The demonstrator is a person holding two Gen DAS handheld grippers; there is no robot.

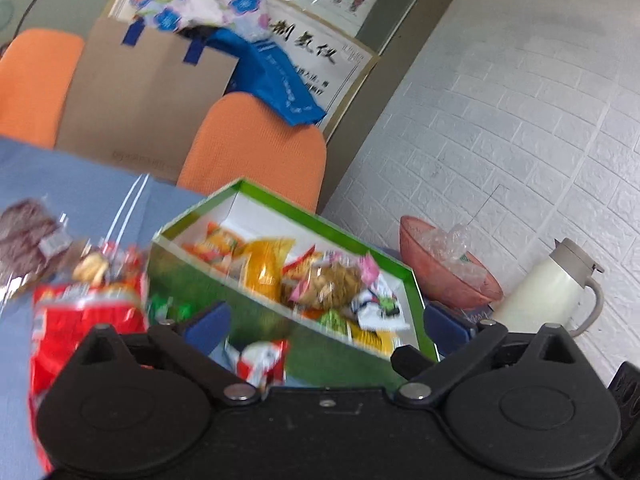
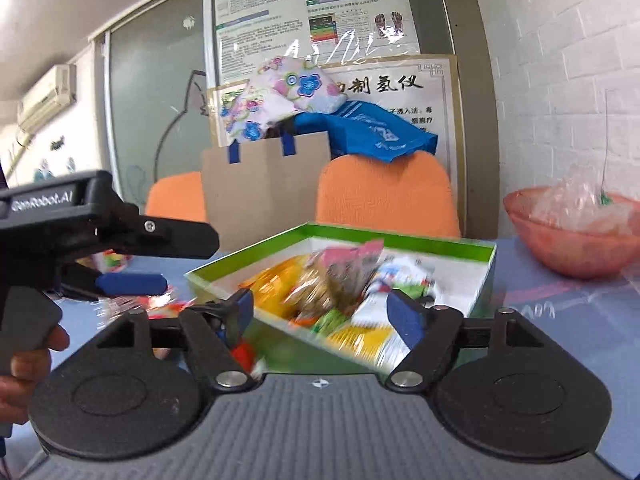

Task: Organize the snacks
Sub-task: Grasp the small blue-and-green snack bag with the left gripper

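**A:** Status on both tongs?

**B:** I've got the left gripper [image 1: 326, 322] w/ jaws spread wide, nothing between the pads. Right gripper [image 2: 326, 314] same: wide open, empty. The left one also shows at 9 o'clock in the right wrist view, a hand on its handle.

**A:** Where's the stuff?

**B:** The green-walled, white-lined cardboard box [image 1: 256, 296] sits dead ahead of both cams on the blue table top [image 1: 84, 188], already well filled w/ crinkly foil and clear-film snack packets [image 1: 320, 280]. Loose ones lie outside: a big shiny red foil bag [image 1: 84, 320] at 9 o'clock of the box in the left view, a clear bag of dark brown snacks [image 1: 28, 236] further out at 10, and a small red-and-white packet [image 1: 264, 360] just by the box's near wall, at 6.

**A:** How'll they handle?

**B:** My guess: all light, soft, puffy, slippery film. Contents prob crush easily, so I'd pinch the flat sealed seam or a corner, not the belly. The red bag's big; grab its top edge, expect it to sag and swing. Box is stiff but thin-walled, so don't bump it.

**A:** Anything near?

**B:** A pink translucent plastic bowl [image 2: 572, 236] at 2 o'clock of the box, apart from it.
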